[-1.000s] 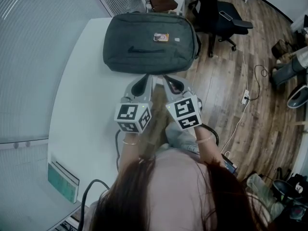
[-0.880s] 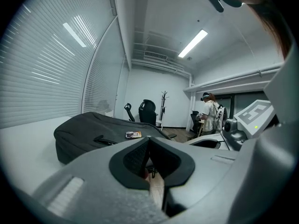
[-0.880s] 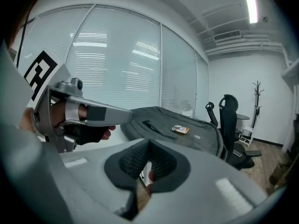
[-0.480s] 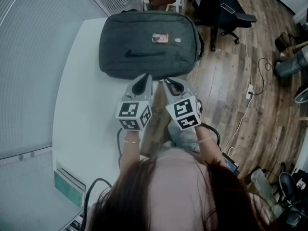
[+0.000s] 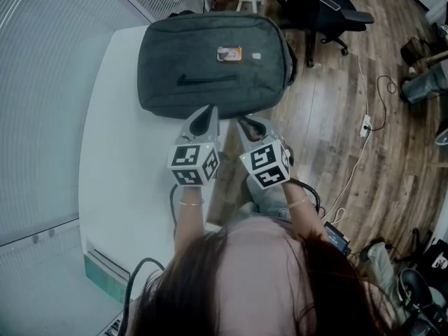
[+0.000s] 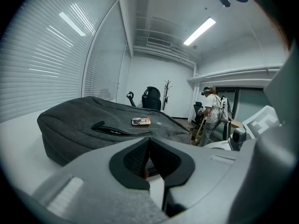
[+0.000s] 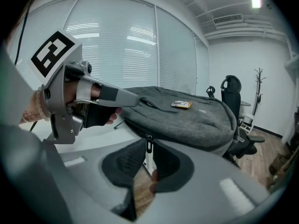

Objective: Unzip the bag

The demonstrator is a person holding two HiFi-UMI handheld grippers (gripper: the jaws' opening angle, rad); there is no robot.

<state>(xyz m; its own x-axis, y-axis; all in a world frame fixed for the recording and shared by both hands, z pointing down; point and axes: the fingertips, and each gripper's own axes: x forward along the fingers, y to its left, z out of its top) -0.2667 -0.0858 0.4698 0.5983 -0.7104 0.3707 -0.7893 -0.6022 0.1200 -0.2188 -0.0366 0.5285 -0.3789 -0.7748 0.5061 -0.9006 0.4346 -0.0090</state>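
A dark grey bag (image 5: 213, 61) lies flat on the white table (image 5: 119, 166), with a small label on top. Both grippers are at its near edge. My left gripper (image 5: 208, 112) is shut with nothing between its tips, just short of the bag (image 6: 107, 125), as the left gripper view (image 6: 149, 139) shows. My right gripper (image 5: 243, 121) touches the bag's near side (image 7: 187, 115). In the right gripper view its jaws (image 7: 148, 146) are closed down to a narrow slit on the black zipper pull (image 7: 148, 143). The left gripper (image 7: 70, 92) shows beside it there.
A black office chair (image 5: 315, 12) stands on the wooden floor right of the table. Cables and a power strip (image 5: 364, 128) lie on the floor. A black cable (image 5: 171, 201) runs along the table's near edge. A person (image 6: 212, 111) stands far across the room.
Both grippers have edged forward to the bag's near edge. The head view has shifted slightly, so the bag sits a little further left in it.
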